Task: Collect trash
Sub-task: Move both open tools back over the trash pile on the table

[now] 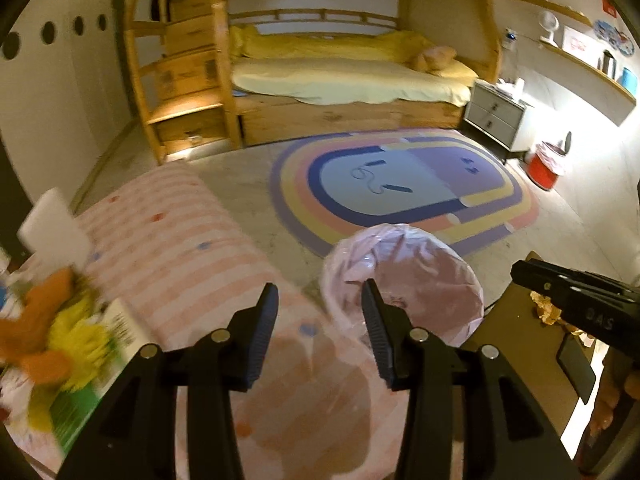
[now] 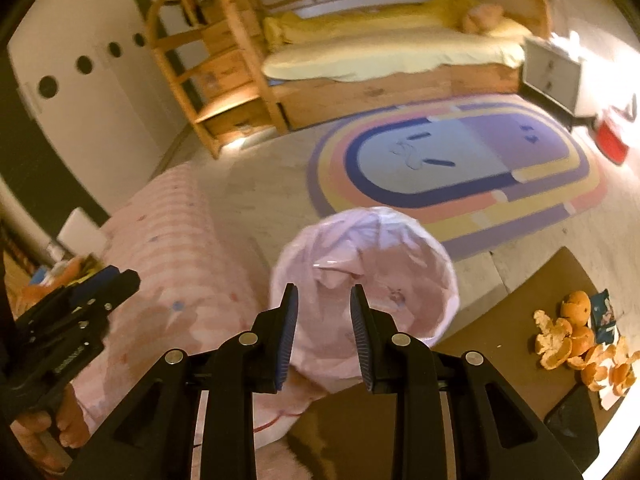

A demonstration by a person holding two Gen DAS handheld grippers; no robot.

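A waste bin lined with a pink bag [image 1: 416, 280] [image 2: 380, 264] stands on the floor between a pink striped seat and a brown table. My left gripper [image 1: 320, 286] hovers above the bin's left rim, open, with nothing between its fingers. My right gripper [image 2: 324, 288] hangs over the bin's near side, also open and empty. Each gripper shows in the other's view: the right gripper [image 1: 520, 268] at the right edge, the left gripper [image 2: 108, 280] at the left. Orange peels [image 2: 576, 340] [image 1: 546, 308] and a dark blue snack wrapper [image 2: 604, 316] lie on the table.
The brown table [image 2: 520, 300] also carries a dark phone [image 2: 572, 416]. A pink striped cushion [image 1: 172, 240] fills the left, with a blurred colourful book [image 1: 80, 340] beside it. Beyond lie a rainbow rug [image 1: 400, 184], a wooden bunk bed [image 1: 340, 80], a grey nightstand [image 1: 496, 116] and a red bin [image 1: 544, 168].
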